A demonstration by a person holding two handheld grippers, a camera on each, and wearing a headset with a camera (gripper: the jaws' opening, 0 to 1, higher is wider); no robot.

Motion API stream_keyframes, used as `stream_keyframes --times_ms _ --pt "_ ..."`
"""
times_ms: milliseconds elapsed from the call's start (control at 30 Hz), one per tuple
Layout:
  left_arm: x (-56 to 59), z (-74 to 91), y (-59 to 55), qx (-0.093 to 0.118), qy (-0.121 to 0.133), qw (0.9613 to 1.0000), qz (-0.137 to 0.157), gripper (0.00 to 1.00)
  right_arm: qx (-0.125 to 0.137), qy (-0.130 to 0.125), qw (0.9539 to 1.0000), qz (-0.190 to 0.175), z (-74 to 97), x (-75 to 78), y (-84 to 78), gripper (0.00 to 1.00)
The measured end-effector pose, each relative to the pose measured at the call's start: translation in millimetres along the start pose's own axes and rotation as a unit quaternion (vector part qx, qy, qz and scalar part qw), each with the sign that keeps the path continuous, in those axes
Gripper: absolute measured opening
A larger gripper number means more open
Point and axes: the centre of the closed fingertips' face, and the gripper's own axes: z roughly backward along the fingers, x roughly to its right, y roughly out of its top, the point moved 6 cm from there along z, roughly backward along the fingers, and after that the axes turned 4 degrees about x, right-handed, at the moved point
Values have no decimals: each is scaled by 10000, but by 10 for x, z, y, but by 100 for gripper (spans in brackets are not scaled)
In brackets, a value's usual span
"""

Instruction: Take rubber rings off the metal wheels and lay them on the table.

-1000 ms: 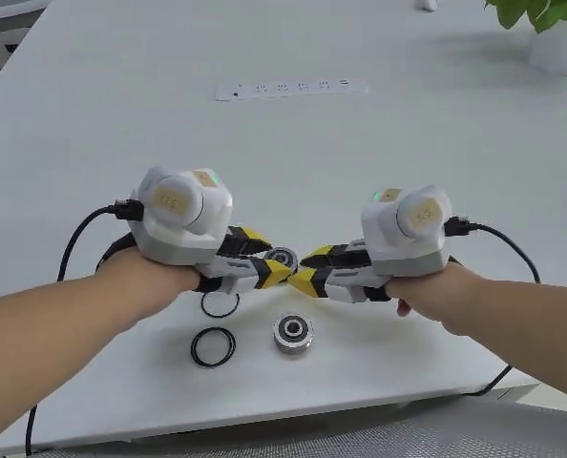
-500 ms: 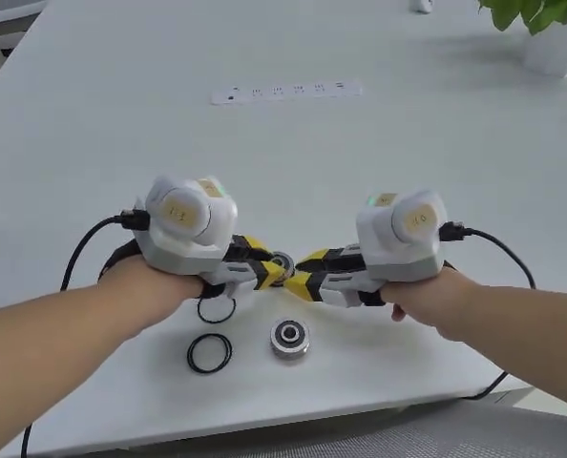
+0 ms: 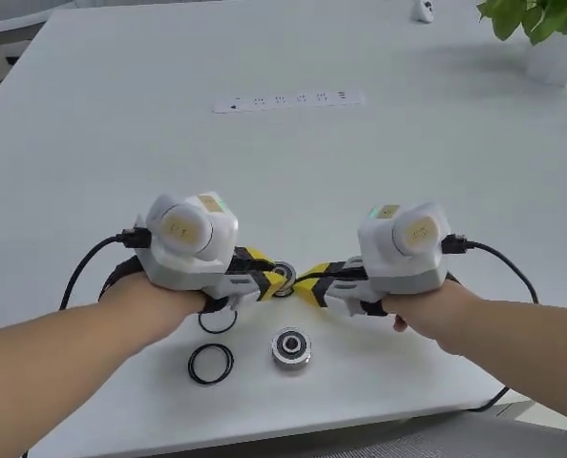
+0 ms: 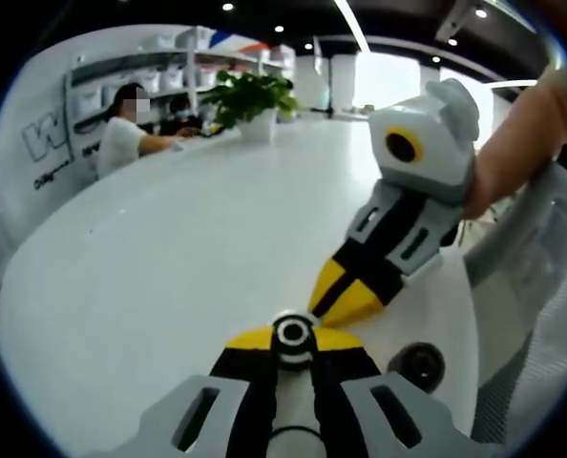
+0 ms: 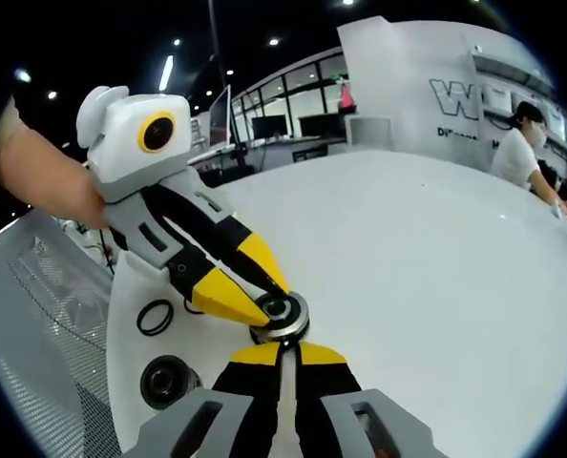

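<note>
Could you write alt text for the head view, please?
The left gripper holds a metal wheel above a white table, with the right gripper closed at its rim. A second wheel and two rubber rings lie on it.

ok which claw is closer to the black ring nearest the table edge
Left. The left claw sits beyond and just right of the ring; the right claw is farther right, past the loose wheel.

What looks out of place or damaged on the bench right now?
Nothing stands out. Two rubber rings lie flat on the table beside a metal wheel; the left tongs grip a second wheel, the right tongs at its rim.
</note>
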Motion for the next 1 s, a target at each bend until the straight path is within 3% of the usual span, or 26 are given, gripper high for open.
stream_keyframes --times_ms 267,333,433,533,667,767,1000 --pt "-18 1 -5 -24 59 10000 -61 13 -33 -99 9999 -132 12 27 11 0" --pt "-23 0 -6 -40 42 9999 -94 13 18 -109 9994 -339 24 32 5 0" --pt "-22 -2 -11 -68 40 9999 -153 13 195 -75 9967 -786 36 35 17 0" --pt "-24 -7 -17 -67 62 9998 -200 13 225 -105 9956 -903 55 54 19 0" --pt "-21 -5 -19 -113 40 9993 -354 12 510 -166 9900 -1305 90 102 80 0" --pt "-26 -9 -25 -111 35 9995 -306 12 499 -166 9907 -1256 84 83 76 0" --pt "-22 -16 -31 -140 51 9994 -326 12 662 -140 9852 -1572 91 64 91 0"
